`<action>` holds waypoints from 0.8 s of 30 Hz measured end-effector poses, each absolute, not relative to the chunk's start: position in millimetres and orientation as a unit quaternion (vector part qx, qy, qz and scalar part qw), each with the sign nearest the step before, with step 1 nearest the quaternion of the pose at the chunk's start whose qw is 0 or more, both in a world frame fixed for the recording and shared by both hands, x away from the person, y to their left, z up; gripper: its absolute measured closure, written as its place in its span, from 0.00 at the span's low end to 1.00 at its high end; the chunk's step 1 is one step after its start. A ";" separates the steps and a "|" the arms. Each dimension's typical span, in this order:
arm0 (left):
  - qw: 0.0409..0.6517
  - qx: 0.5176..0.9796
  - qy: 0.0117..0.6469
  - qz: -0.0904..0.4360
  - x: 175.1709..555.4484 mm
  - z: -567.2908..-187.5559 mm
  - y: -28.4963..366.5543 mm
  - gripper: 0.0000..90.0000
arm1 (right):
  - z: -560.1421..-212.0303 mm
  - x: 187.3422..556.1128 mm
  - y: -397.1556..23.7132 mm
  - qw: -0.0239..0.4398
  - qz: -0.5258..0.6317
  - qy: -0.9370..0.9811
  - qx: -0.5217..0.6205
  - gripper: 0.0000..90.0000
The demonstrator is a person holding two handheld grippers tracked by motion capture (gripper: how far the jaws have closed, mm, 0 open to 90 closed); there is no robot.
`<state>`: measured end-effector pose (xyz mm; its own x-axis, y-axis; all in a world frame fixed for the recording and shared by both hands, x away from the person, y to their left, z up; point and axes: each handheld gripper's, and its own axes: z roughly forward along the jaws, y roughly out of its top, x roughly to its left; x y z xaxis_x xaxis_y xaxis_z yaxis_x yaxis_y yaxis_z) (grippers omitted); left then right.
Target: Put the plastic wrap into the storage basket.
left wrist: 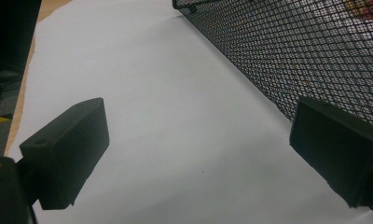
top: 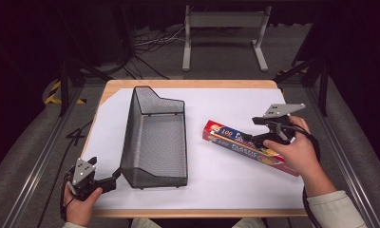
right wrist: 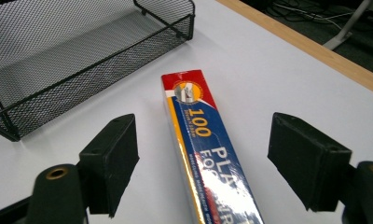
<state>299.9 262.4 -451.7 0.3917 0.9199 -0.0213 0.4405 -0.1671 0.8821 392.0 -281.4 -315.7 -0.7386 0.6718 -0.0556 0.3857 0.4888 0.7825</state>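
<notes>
Right gripper view: right gripper (right wrist: 201, 158) jaws wide, straddling wrap box (right wrist: 208, 154), no grip. Looks light, stiff, slick; pinch mid-length. Left gripper (left wrist: 198, 154) open beside basket (left wrist: 315, 51).

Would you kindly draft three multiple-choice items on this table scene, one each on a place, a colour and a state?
1. Where does the plastic wrap box lie?
A. Inside the mesh basket
B. On the white sheet, to the right of the mesh basket
C. On the floor

2. What colour is the mesh basket?
A. Black
B. White
C. Red

3. How do the right tongs stand?
A. Shut on the box
B. Open, a jaw on each side of the box, not touching it
C. Shut on the basket rim

Answers: 1 B, the high view shows the box flat on the sheet, apart from the basket. 2 A, its wire mesh is black in each view. 3 B, the right gripper view shows gaps between both pads and the box.
</notes>
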 end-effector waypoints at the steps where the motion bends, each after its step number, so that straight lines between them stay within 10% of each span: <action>1: 0.433 0.713 0.477 0.276 299.9 -451.7 262.6 0.06 | -314.7 391.8 -285.0 0.182 0.398 0.842 0.315 0.27; 24: 0.433 0.715 0.476 0.274 299.5 -452.6 261.3 0.06 | -375.0 419.5 -308.9 0.119 0.312 0.875 0.351 0.14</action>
